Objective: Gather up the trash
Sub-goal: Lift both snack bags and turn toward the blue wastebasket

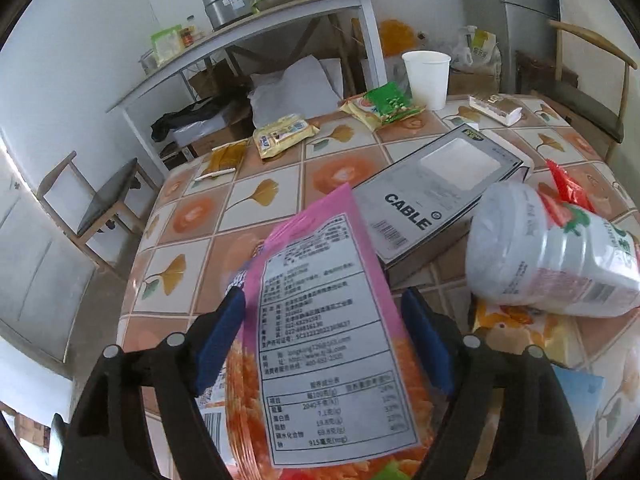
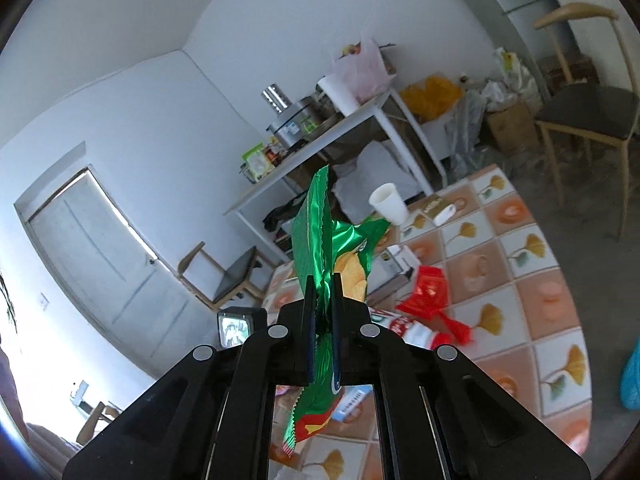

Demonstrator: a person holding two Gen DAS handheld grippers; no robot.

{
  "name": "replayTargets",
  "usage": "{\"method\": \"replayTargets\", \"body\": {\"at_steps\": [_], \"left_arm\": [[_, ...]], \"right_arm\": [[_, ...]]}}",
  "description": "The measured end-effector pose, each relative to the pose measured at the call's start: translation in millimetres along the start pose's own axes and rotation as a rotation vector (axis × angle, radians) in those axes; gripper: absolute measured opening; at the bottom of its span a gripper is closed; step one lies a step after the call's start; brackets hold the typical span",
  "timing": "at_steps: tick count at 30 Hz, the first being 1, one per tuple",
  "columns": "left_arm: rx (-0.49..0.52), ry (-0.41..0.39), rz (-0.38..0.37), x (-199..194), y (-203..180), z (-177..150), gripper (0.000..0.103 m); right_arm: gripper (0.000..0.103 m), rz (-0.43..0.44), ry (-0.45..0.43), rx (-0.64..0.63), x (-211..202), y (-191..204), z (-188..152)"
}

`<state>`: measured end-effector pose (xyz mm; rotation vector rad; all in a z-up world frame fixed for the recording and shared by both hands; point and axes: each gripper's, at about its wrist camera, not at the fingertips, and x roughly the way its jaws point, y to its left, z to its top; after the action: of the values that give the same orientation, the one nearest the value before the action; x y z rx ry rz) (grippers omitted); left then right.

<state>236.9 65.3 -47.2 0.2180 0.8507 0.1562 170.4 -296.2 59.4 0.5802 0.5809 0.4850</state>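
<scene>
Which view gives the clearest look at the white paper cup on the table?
The left wrist view: the white paper cup stands upright at the table's far edge, large, only its base edge hidden behind a green snack packet. In the right wrist view the white paper cup is smaller, farther off and tilted by the lens.

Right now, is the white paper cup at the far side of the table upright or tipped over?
Upright. The white paper cup stands on its base on the table with its open rim up; the right wrist view agrees.

Green chip bag (image 2: 320,240) upright; pink snack packet (image 1: 320,320) tilted.
</scene>
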Motion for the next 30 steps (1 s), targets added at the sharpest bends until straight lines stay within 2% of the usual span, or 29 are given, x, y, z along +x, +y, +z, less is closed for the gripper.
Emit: {"method": "replayTargets", "body": {"at_steps": [2,3,4,12,17,22,26,30], "left_arm": [[-0.006,-0.011,0.003,-1,4,-1,0.067],[-0.011,-0.016,-0.013,-3,7,-2,0.061],[-0.019,-0.016,-0.025,-5,10,-3,0.050],[-0.069,-0.091,-0.056,-42,54,-15,0.033],[-0.191,-0.169,-0.153,-79,102,-24,0.027],[-0.269,-0.257,-0.240,-122,129,-26,0.026],[-0.276,-0.334,-0.342,-160,128,-22,0.026],[-0.239,-0.394,-0.437,-192,109,-14,0.026]], "right_arm": [[0.005,-0.008,-0.005,0.009,-1,-4,-3],[0.005,-0.005,-0.006,0.014,-2,-6,-4],[0.005,-0.005,-0.006,0.023,-3,-8,-5],[0.005,0.023,-0.011,0.067,-9,-17,-14],[0.005,0.050,0.000,0.087,-5,-18,-18],[0.005,0.083,0.002,0.098,-4,-17,-20],[0.005,0.100,-0.012,0.099,-11,-15,-20],[0.005,0.098,-0.043,0.086,-28,-10,-20]]}}
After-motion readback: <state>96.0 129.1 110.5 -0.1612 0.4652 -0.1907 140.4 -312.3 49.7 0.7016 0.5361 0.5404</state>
